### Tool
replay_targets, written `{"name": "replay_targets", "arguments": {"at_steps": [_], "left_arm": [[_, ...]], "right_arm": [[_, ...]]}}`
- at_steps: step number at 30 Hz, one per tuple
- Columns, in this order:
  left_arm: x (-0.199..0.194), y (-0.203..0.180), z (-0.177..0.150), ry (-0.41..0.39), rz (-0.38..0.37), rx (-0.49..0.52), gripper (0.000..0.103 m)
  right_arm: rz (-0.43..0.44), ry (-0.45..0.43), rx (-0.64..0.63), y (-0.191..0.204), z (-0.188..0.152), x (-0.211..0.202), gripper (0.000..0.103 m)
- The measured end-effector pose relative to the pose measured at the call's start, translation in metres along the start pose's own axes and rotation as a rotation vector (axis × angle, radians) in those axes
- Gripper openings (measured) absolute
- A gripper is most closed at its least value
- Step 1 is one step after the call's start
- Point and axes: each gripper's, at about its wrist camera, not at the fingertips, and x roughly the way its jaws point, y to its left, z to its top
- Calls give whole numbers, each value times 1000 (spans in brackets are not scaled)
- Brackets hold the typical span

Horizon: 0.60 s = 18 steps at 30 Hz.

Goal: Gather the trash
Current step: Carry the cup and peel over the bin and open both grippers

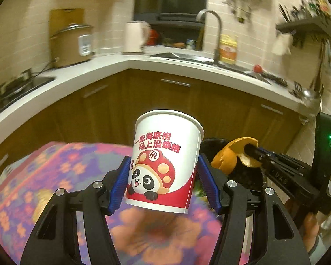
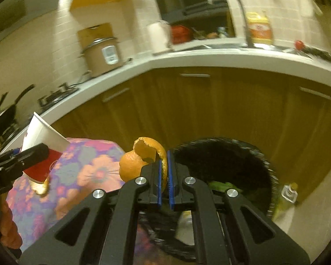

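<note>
My left gripper [image 1: 163,177] is shut on a white and red paper cup [image 1: 165,159] with a panda print, held upright above the flowered tablecloth [image 1: 55,176]. The cup also shows in the right wrist view [image 2: 42,145]. My right gripper [image 2: 164,170] is shut on a piece of orange peel [image 2: 139,161], held beside the rim of a black-lined trash bin [image 2: 227,154]. In the left wrist view the peel [image 1: 234,154] hangs in front of the bin [image 1: 211,143]. Another bit of peel [image 2: 40,188] lies on the cloth under the cup.
A white kitchen counter [image 1: 112,66] with wooden cabinets [image 2: 209,110] curves behind. On it stand a rice cooker [image 1: 71,44], a kettle [image 1: 133,36], a sink with a tap [image 1: 211,28] and a stove [image 1: 17,84]. The bin holds green scraps [image 2: 222,186]. A bottle [image 2: 289,193] stands on the floor.
</note>
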Motion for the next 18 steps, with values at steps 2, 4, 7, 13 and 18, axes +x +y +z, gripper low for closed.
{"name": "replay_targets", "arguments": {"at_steps": [2, 4, 7, 13, 18], "left_arm": [[11, -14, 1, 14, -13, 12, 58], [23, -26, 2, 28, -20, 21, 58], [43, -43, 2, 60, -39, 31, 59], [60, -57, 2, 80, -41, 30, 60], [59, -67, 4, 71, -44, 43, 65]], "right_arm": [[-23, 10, 28, -14, -1, 1, 3], [-36, 29, 50, -24, -3, 4, 3], [-49, 61, 70, -37, -6, 9, 4], [-47, 112, 93, -59, -9, 16, 10], [-41, 132, 126, -74, -11, 16, 20]]}}
